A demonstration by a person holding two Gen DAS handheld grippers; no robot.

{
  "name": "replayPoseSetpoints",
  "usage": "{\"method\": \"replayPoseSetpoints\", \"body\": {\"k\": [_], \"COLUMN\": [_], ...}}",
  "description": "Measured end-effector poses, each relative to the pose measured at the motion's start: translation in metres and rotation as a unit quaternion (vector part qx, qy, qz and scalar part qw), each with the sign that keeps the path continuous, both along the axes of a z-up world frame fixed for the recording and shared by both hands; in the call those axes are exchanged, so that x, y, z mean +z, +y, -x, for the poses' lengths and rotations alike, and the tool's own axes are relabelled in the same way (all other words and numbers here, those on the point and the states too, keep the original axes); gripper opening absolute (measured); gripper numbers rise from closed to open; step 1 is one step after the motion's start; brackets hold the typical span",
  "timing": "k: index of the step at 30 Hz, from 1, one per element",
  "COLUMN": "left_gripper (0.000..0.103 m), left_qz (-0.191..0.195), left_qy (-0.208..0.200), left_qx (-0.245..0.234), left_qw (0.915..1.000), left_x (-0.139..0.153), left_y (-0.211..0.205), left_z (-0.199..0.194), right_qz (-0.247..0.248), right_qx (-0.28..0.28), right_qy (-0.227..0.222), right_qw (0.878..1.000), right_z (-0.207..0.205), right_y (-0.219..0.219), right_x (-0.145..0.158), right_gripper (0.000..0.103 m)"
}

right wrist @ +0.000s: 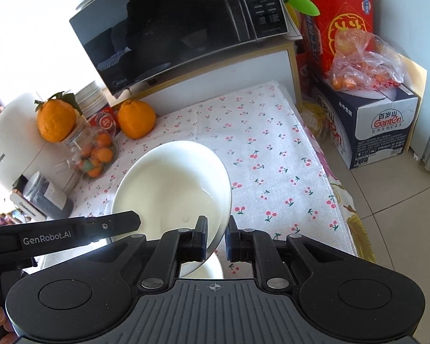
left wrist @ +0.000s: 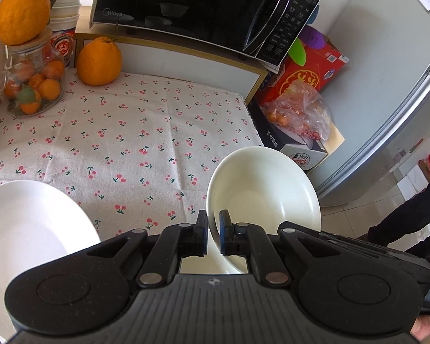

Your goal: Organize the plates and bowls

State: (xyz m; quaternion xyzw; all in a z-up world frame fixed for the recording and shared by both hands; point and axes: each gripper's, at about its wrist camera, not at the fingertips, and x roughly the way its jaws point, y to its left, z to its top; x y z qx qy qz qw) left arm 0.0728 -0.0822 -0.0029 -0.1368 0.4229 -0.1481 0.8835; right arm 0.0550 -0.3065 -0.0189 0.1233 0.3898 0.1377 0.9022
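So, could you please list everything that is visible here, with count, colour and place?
bowl: one, white, tilted over the cloth
plate: one, white, left of the bowl
tablecloth: one, white with red cherries, on the table
big oranges: two, orange; one on the cloth, one on the jar
jar: one, clear, small oranges inside, back left
microwave: one, black, raised behind the cloth
red box: one, right of the table
plastic bag: one, clear, oranges inside, before the red box
left gripper: black, shut on the bowl's rim
right gripper: black, shut on a white bowl's rim, perhaps the same bowl
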Motion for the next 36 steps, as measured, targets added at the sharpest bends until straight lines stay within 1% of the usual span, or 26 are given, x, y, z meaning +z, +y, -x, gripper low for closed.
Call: {"method": "replayPoseSetpoints", "body": {"k": [4, 9, 15, 18, 20, 23, 26, 29, 32, 33, 35, 36], "left_gripper": [0.007, 0.007, 0.008, 0.009, 0.009, 0.009, 0.01, 0.011, 0.015, 0.017, 0.021, 0.025], "left_qz": [0.007, 0.006, -0.006, -0.016, -0.021, -0.028, -0.022, -0.032, -0.039, -0.038, -0.042, -0.044], "left_qy": [0.001, -0.002, -0.001, 0.005, 0.009, 0.008, 0.022, 0.027, 0.033, 0.035, 0.039, 0.041], "left_qx": [0.007, 0.008, 0.002, 0.0, -0.002, -0.004, 0.0, 0.001, 0.006, 0.004, -0.004, -0.005], "left_qw": [1.0, 0.9999, 1.0, 0.9999, 0.9997, 0.9996, 0.9995, 0.9991, 0.9987, 0.9987, 0.9984, 0.9982], "left_x": [0.0, -0.002, -0.012, -0.018, -0.02, -0.021, -0.026, -0.03, -0.033, -0.034, -0.035, -0.036], "left_y": [0.008, 0.012, 0.015, 0.014, 0.014, 0.014, 0.016, 0.015, 0.015, 0.015, 0.013, 0.013], "left_z": [0.01, 0.022, 0.031, 0.032, 0.033, 0.035, 0.037, 0.037, 0.037, 0.038, 0.038, 0.038], "right_qz": [0.009, 0.01, 0.024, 0.042, 0.046, 0.049, 0.061, 0.065, 0.078, 0.085, 0.094, 0.091], "right_qx": [0.014, 0.026, 0.039, 0.045, 0.048, 0.051, 0.055, 0.053, 0.049, 0.048, 0.045, 0.045], "right_qy": [-0.004, -0.004, 0.0, 0.002, 0.005, 0.012, 0.009, 0.013, 0.026, 0.031, 0.029, 0.025], "right_qw": [1.0, 1.0, 0.999, 0.998, 0.998, 0.997, 0.997, 0.996, 0.995, 0.995, 0.994, 0.995], "right_z": [0.007, 0.016, 0.026, 0.027, 0.028, 0.027, 0.03, 0.031, 0.028, 0.027, 0.027, 0.028], "right_y": [0.007, 0.011, 0.018, 0.023, 0.025, 0.027, 0.03, 0.031, 0.032, 0.034, 0.035, 0.034], "right_x": [0.001, -0.001, -0.005, -0.007, -0.009, -0.012, -0.013, -0.015, -0.02, -0.023, -0.024, -0.022], "right_gripper": [0.013, 0.013, 0.013, 0.013, 0.015, 0.016, 0.016, 0.016, 0.017, 0.019, 0.02, 0.02]}}
